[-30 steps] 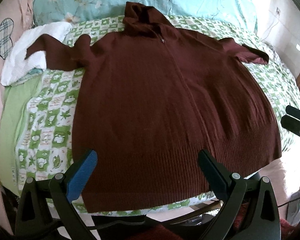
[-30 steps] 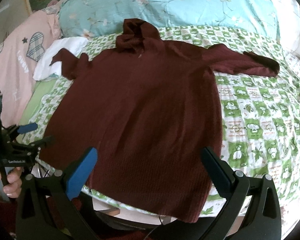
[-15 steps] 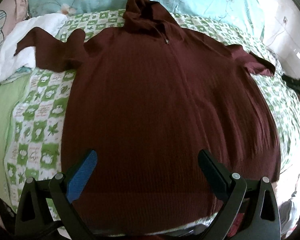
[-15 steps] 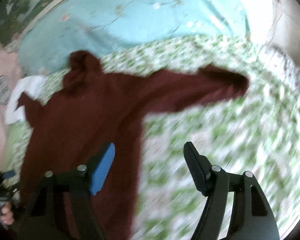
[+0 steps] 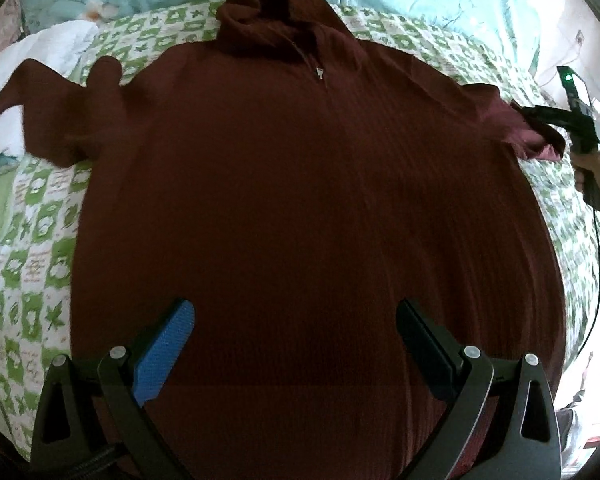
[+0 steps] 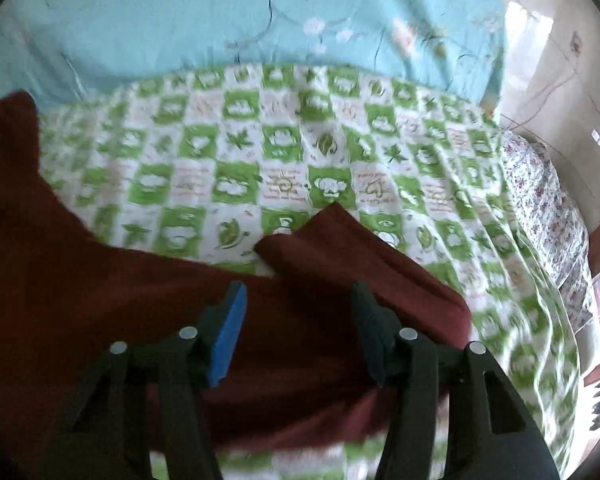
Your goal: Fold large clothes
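Over the sweater (image 5: 300,200) on the bed (image 6: 284,160): left hand-held gripper (image 5: 296,344) wide open; right hand-held gripper (image 6: 298,312) open astride the sleeve (image 6: 364,272).

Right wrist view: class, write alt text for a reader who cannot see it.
The open right gripper hovers over the end of a maroon sweater's sleeve, which lies on a green-and-white checked bedspread. A light blue floral quilt lies beyond, and the picture is slightly motion-blurred.

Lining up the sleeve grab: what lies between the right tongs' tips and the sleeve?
Nothing: in the right wrist view the open right tongs straddle the maroon sleeve itself.
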